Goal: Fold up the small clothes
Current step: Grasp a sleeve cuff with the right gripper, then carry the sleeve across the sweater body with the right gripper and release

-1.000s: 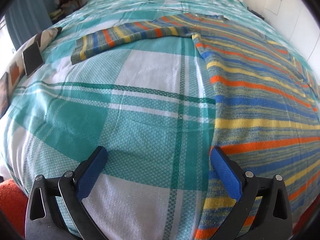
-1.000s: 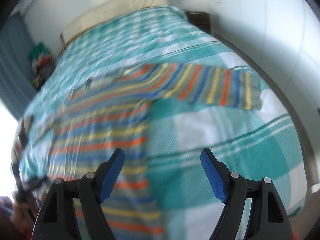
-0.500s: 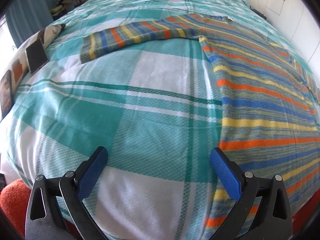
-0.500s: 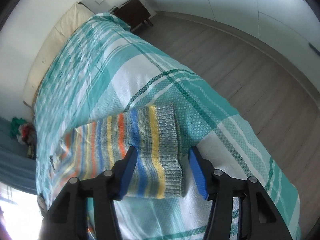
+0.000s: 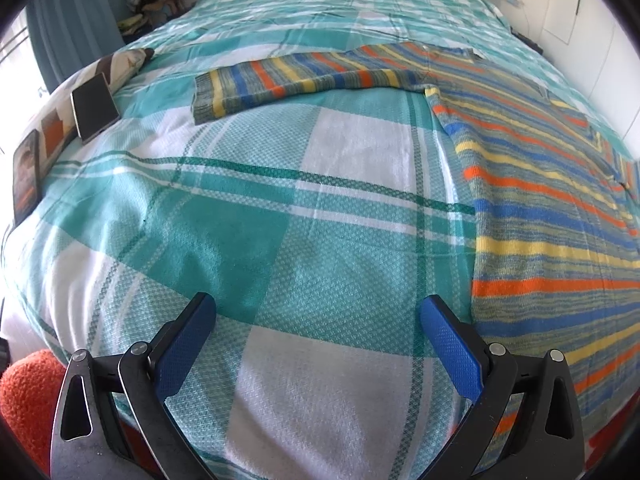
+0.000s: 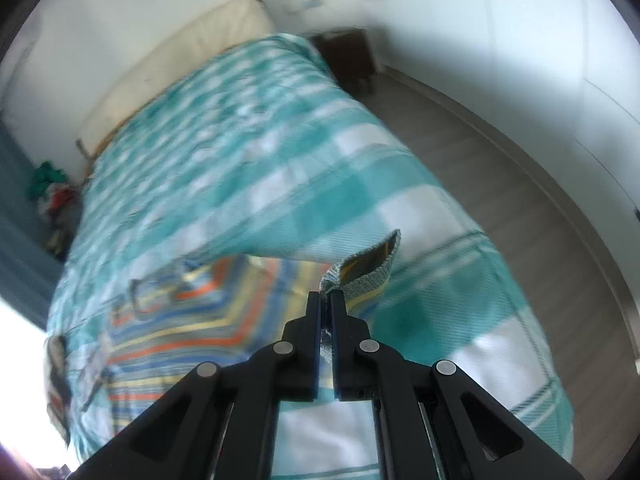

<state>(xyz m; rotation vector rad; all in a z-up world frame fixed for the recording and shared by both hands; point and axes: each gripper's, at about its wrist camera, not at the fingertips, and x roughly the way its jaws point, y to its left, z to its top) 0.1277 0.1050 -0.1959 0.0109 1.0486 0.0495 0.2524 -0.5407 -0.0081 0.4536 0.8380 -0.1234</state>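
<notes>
Striped sweater (image 5: 552, 216) cuff (image 6: 366, 266) pinched in right gripper (image 6: 326, 300) jaws, angled down; left gripper (image 5: 318, 334) jaws wide, empty.

The striped sweater (image 5: 552, 216) runs off the left wrist view's right edge, its far sleeve unseen there, while in the right wrist view motion blur smears that sweater and the checked bedspread (image 6: 248, 168) beneath it.

The left tool (image 5: 316, 320) is held wide open, tilted downward, nothing between its pads. The right tool (image 6: 326, 294) has just been closed, pads nearly touching at 12 o'clock.
</notes>
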